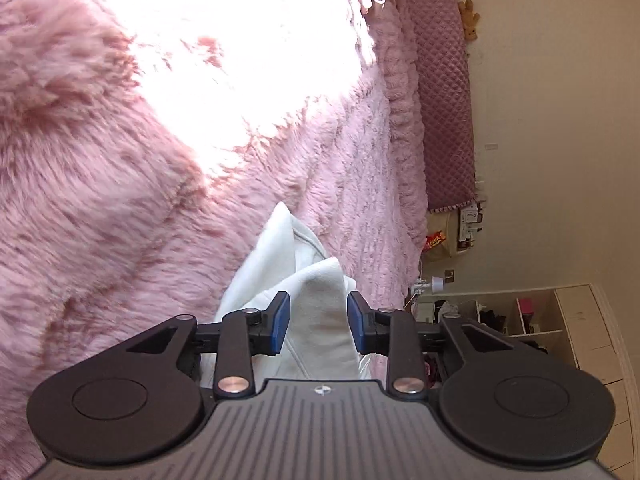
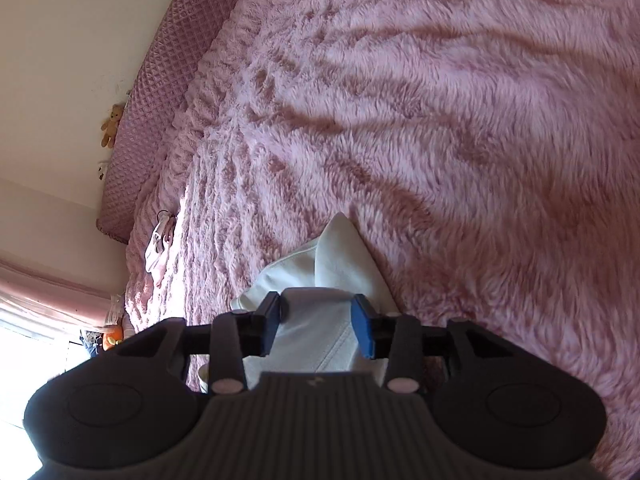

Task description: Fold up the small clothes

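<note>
Looking along the left gripper (image 1: 318,322), its jaws stand apart, pads clear of the white garment (image 1: 280,264) lying on the pink blanket (image 1: 100,200) — the right gripper (image 2: 320,326) likewise parted over it — soft, light, floppy cloth, best pinched at corners.

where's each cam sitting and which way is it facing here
Left wrist: sits on the left gripper, looking forward along its open fingers over a white garment on a pink furry blanket, wall and shelves at right; only the gripper shows.
Right wrist: sits on the right gripper, looking forward and down at the white garment between its open fingers, blanket beyond; only the gripper shows.
Shared: the white garment, the blanket, the quilted headboard and the teddy bear.
</note>
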Motion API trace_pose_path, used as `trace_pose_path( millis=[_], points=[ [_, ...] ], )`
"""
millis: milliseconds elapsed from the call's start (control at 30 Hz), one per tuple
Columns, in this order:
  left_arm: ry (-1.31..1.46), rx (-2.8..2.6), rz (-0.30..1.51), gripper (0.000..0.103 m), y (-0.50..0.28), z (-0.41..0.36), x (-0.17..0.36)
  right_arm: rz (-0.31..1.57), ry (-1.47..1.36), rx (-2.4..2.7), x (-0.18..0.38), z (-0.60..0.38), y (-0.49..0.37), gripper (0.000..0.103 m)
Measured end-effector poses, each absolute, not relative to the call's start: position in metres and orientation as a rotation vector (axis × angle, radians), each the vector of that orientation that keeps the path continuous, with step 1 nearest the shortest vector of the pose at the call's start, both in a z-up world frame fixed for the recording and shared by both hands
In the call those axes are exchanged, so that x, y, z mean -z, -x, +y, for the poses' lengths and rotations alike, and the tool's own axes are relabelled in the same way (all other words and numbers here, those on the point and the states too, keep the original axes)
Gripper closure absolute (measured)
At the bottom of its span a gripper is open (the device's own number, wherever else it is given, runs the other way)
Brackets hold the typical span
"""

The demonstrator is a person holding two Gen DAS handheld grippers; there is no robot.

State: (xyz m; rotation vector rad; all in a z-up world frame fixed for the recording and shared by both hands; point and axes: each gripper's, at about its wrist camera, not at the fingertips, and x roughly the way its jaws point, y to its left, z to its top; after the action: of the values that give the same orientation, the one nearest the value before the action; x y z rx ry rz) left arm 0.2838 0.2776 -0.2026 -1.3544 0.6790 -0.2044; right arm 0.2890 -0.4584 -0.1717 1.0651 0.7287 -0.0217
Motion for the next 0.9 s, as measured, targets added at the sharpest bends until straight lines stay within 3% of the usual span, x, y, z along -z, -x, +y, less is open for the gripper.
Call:
trace_pose_path(
  millis=[33,67,500,800,833,867,900],
  points=[
    [1.333,0.193,0.642,0.065,-0.279,0.285,0.197,0.696,-1.055,0.028,0.169,-0.461,-0.287,0.047],
    [1.307,0.196,0.620,0.063,-0.274,0.291,0.191,0.664,-1.039,0.020,0.165,-0.464,-0.284,0.044],
    [0.745,0.251,0.795,0.058,-0.156,0.245,0.167,0.762,-0.479,-0.145,0.142,-0.444,-0.166,0.043],
    [0.780,0.239,0.801,0.059,-0.127,0.238,0.177,0.818,-0.462,-0.161,0.163,-0.447,-0.127,0.043],
    [0.782,0.239,0.790,0.062,-0.128,0.236,0.177,0.821,-0.448,-0.165,0.163,-0.442,-0.128,0.050],
    [0.773,0.236,0.775,0.067,-0.128,0.234,0.176,0.823,-0.440,-0.175,0.164,-0.440,-0.130,0.079],
    [0.758,0.236,0.763,0.080,-0.127,0.233,0.173,0.840,-0.430,-0.181,0.165,-0.437,-0.133,0.101]
  ],
)
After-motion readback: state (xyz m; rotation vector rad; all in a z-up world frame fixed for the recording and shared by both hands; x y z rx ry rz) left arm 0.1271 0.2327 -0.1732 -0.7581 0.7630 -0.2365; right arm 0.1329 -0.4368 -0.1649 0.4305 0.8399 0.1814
